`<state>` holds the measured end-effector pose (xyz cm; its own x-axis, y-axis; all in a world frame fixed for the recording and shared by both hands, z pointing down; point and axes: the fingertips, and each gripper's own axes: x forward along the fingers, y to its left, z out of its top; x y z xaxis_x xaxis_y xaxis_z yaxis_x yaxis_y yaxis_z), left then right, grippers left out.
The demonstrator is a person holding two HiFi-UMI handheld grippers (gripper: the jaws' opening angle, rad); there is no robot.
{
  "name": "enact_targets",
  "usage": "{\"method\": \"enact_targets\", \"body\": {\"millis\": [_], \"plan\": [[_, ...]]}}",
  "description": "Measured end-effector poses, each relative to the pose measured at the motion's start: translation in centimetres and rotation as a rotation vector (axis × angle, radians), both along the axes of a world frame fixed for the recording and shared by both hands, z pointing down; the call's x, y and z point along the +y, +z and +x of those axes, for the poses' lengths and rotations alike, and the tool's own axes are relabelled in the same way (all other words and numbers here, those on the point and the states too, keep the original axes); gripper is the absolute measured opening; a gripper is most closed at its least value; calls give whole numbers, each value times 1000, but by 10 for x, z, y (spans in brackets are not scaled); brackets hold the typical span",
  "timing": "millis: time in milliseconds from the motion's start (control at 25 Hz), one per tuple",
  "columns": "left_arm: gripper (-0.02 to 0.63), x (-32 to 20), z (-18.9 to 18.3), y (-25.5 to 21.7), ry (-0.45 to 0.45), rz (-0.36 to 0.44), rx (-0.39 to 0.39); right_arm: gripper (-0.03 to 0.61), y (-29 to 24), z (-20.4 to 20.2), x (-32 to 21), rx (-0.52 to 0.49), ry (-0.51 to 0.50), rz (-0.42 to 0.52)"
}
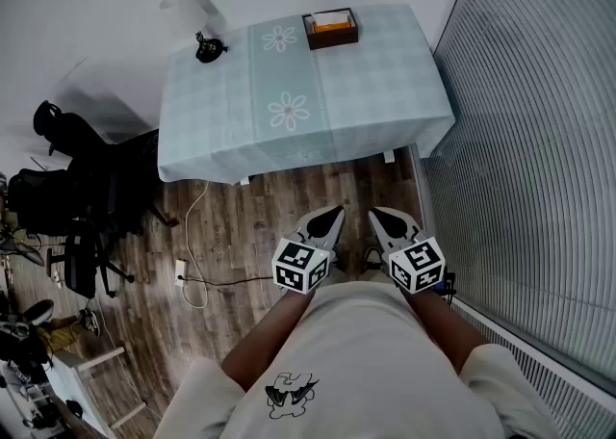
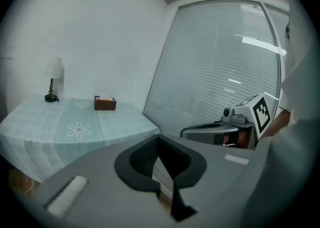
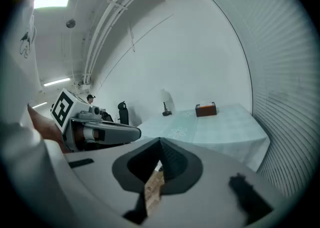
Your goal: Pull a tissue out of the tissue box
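A brown tissue box (image 1: 332,28) with a white tissue showing on top stands at the far edge of a table (image 1: 385,90) covered in a pale green checked cloth. The box also shows small in the left gripper view (image 2: 105,103) and in the right gripper view (image 3: 205,109). Both grippers hang close to the person's body over the wooden floor, well short of the table. The left gripper (image 1: 327,220) and the right gripper (image 1: 390,220) sit side by side, tips toward the table. Each one's jaws meet at the tips (image 2: 159,139) (image 3: 160,142) with nothing held.
A small black lamp (image 1: 207,45) stands on the table's far left corner. Black office chairs (image 1: 87,196) crowd the left side. A wall of window blinds (image 1: 539,139) runs along the right. A white cable (image 1: 197,283) lies on the floor.
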<state>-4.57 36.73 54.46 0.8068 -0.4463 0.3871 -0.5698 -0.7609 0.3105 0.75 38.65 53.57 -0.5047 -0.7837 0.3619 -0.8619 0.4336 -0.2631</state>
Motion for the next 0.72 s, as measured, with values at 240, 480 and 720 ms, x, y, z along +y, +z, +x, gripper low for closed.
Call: {"method": "enact_targets", "body": {"millis": [240, 480, 720], "plan": [[6, -4, -2, 1, 2, -8, 1, 12, 2, 0, -2, 2, -4, -12], [6, -6, -4, 4, -2, -9, 2, 12, 4, -1, -4, 6, -4, -12], [6, -14, -6, 6, 2, -16, 12, 14, 9, -13, -12, -21, -39, -37]]}}
